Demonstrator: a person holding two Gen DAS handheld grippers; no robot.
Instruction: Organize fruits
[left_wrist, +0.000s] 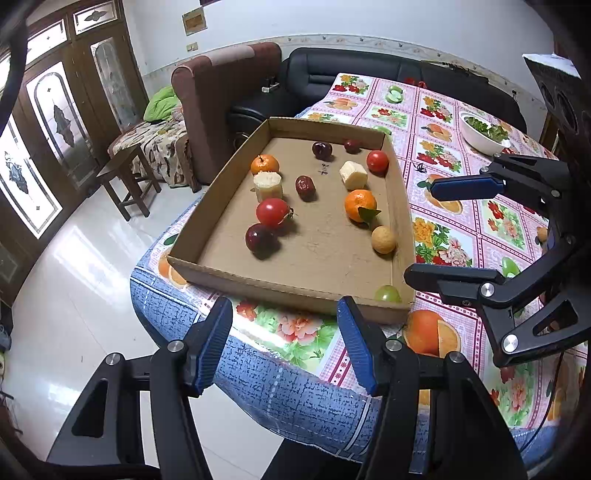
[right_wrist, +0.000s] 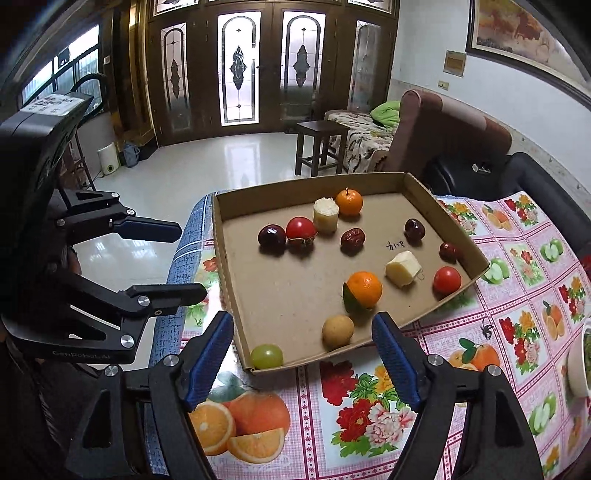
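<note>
Sitting loose in cardboard tray on floral tablecloth: green grape in near corner, tan round fruit beside it, two tangerines, two tomatoes, dark red fruits, two pale cut chunks. Hovering short of tray's near edge: left gripper and right gripper, jaws gaping wide, gripping nothing. Standing well apart: white bowl of greens.
</note>
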